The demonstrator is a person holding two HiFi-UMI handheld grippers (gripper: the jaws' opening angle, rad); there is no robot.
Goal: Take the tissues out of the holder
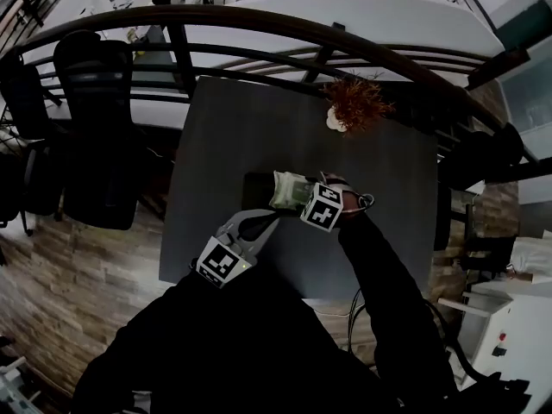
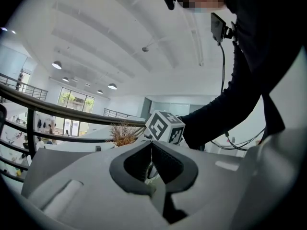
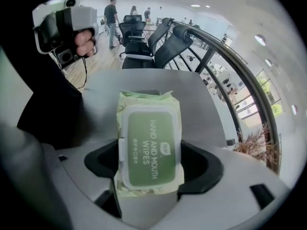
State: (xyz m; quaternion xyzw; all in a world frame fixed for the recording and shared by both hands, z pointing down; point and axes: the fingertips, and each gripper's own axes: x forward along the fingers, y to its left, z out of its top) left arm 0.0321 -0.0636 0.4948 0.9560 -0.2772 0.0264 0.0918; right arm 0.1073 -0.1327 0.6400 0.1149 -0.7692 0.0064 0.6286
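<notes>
— Over a dark grey table, beside a curved black railing: pale green pack of wipes, grasped by the right gripper.

— Pressed, or merely sitting between the jaws?

— Pressed. Pads against both long sides of the pack, which is laid lengthwise along the jaws. Green flip lid facing up, printed "HAND AND MOUTH WIPES".

— And where on the table?

— Near the middle, with the far end of the pack just beside a dark holder. Touching the holder or clear of it: cannot tell from either view.

— Left gripper?

— Left gripper clenched, tips met, nothing between them. Held near the table's near edge, close to the pack but apart from it, aimed toward the right gripper's marker cube. Seen in the right gripper view wrapped by the person's left hand.

— Anything else in shot?

— Dried orange-brown plant at the table's far edge, well apart from the pack. Black office chairs off to the left, on wood flooring. Black sleeve stretched out to the right gripper.
</notes>
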